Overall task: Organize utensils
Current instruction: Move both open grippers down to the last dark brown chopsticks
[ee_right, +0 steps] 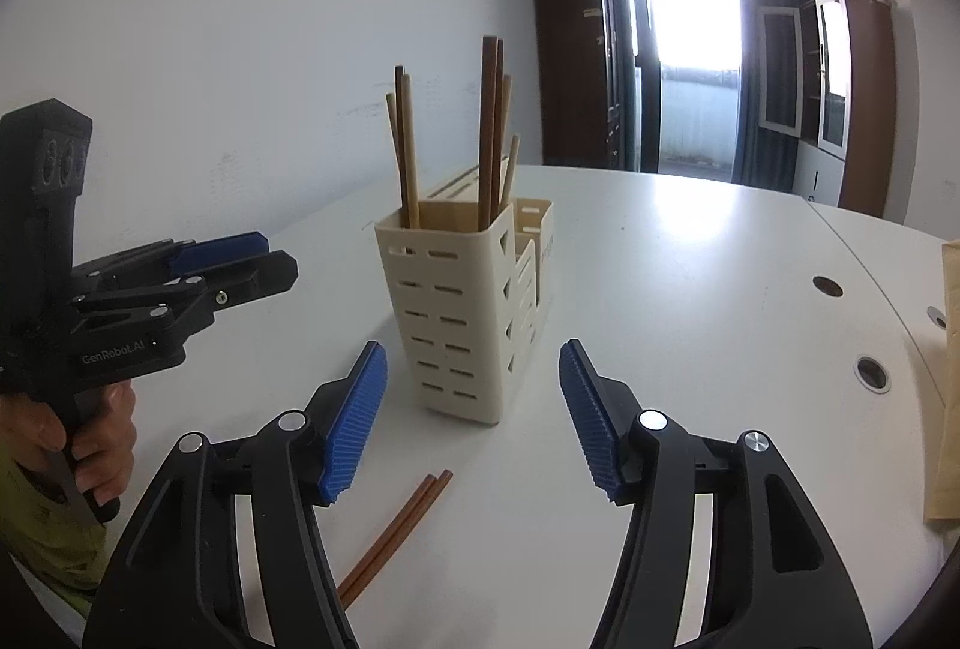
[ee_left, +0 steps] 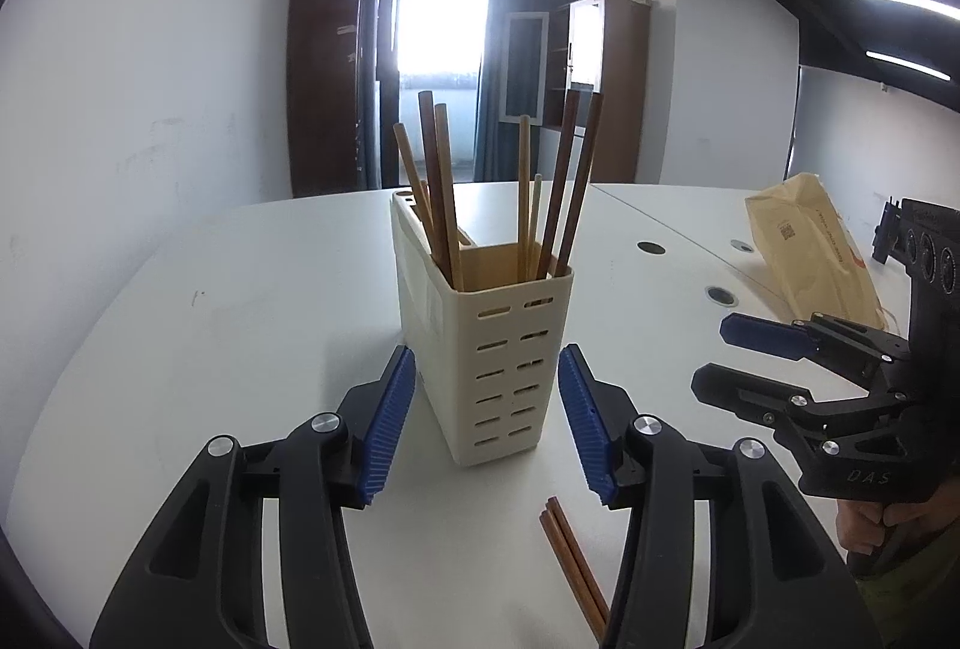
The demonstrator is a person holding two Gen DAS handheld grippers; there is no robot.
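Note:
A cream slotted utensil holder (ee_left: pixel 492 349) (ee_right: pixel 462 313) stands upright on the white table (ee_left: pixel 210 325) (ee_right: pixel 690 289), with several wooden chopsticks (ee_left: pixel 441 193) (ee_right: pixel 489 133) standing in it. A pair of brown chopsticks (ee_left: pixel 573 565) (ee_right: pixel 393 538) lies flat on the table in front of the holder. My left gripper (ee_left: pixel 486 421) is open and empty, its fingers either side of the holder's near end; it also shows in the right wrist view (ee_right: pixel 240 259). My right gripper (ee_right: pixel 474 421) is open and empty, just short of the holder; it shows at the right of the left wrist view (ee_left: pixel 720 355).
A brown paper bag (ee_left: pixel 810 247) (ee_right: pixel 945 379) lies on the table at the right. Round cable holes (ee_left: pixel 651 248) (ee_right: pixel 873 373) sit in the tabletop. A white wall runs along the left side; cabinets and a bright window are at the back.

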